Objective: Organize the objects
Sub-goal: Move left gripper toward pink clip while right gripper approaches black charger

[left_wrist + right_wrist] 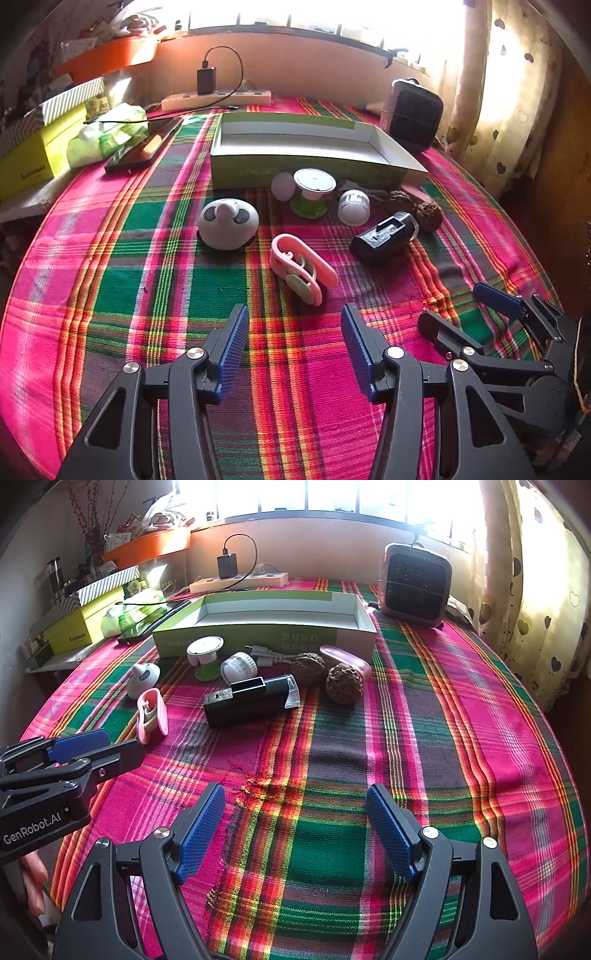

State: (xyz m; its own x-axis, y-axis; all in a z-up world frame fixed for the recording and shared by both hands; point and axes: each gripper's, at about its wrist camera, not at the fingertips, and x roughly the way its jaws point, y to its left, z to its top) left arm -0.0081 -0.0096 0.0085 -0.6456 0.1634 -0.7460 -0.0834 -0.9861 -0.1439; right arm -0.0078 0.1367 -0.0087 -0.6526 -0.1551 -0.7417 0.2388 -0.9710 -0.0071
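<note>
Both grippers hang over the near cloth [424,716] with nothing close by; wide bare cloth runs right to the table edge. The left gripper [293,332] and right gripper [295,812] stand wide apart, holding nothing. The black case [251,699] lies mid-table, long axis left-right, clear end rightward. The pink clip [301,267] lies slanted, near-right to far-left. The box [266,622] behind them stands empty.

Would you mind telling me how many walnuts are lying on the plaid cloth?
2. One walnut lies just in front of the open green box; the other walnut sits to its right, beside the pink item. More could hide behind the clutter.
</note>
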